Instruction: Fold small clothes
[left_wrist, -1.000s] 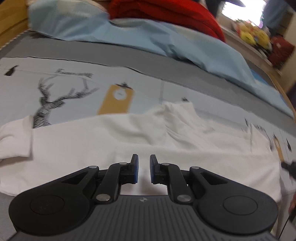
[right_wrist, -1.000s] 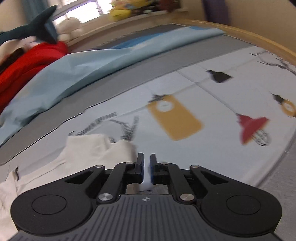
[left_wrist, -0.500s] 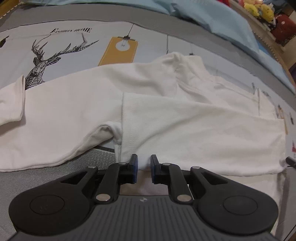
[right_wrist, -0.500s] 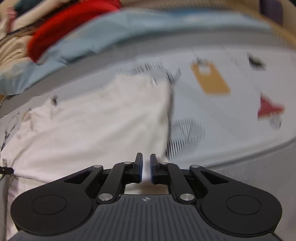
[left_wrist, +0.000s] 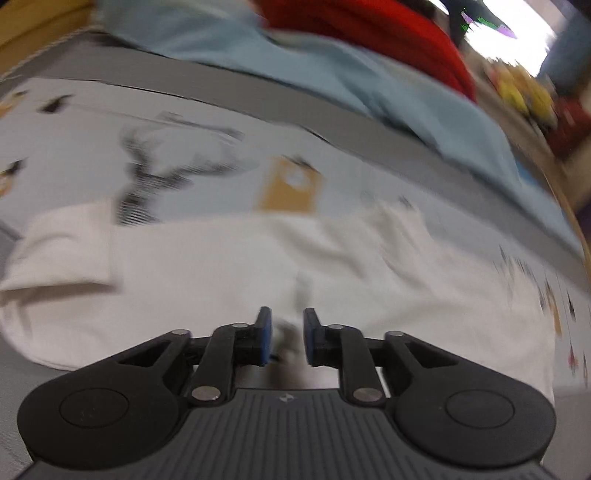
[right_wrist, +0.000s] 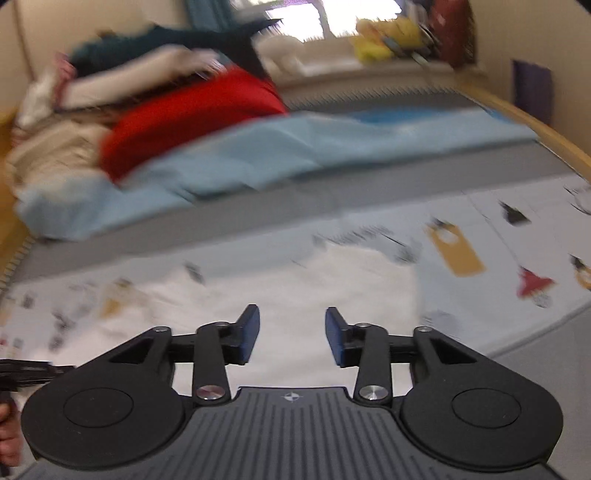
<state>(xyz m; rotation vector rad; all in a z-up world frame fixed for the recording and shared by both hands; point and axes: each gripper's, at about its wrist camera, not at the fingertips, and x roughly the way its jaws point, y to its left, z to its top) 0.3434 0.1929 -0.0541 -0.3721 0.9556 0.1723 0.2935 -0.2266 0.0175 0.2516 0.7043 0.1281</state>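
Observation:
A white long-sleeved garment (left_wrist: 229, 266) lies flat on the printed bedsheet (left_wrist: 74, 147), one sleeve cuff at the left (left_wrist: 55, 254). My left gripper (left_wrist: 287, 332) hovers over its near edge, jaws a small way apart with a bit of white cloth between them; the frame is blurred. In the right wrist view the same garment (right_wrist: 314, 295) lies below my right gripper (right_wrist: 291, 332), which is open and empty above it.
A light blue blanket (left_wrist: 332, 74) and a red garment (left_wrist: 369, 33) lie at the back of the bed, also in the right wrist view (right_wrist: 295, 147). The wooden bed frame (right_wrist: 554, 136) runs along the right. Soft toys (right_wrist: 388, 40) sit on the sill.
My right gripper has opened and let go of the garment's edge. My left gripper's jaws have parted slightly. Both grippers have tilted up, so more of the back of the bed shows.

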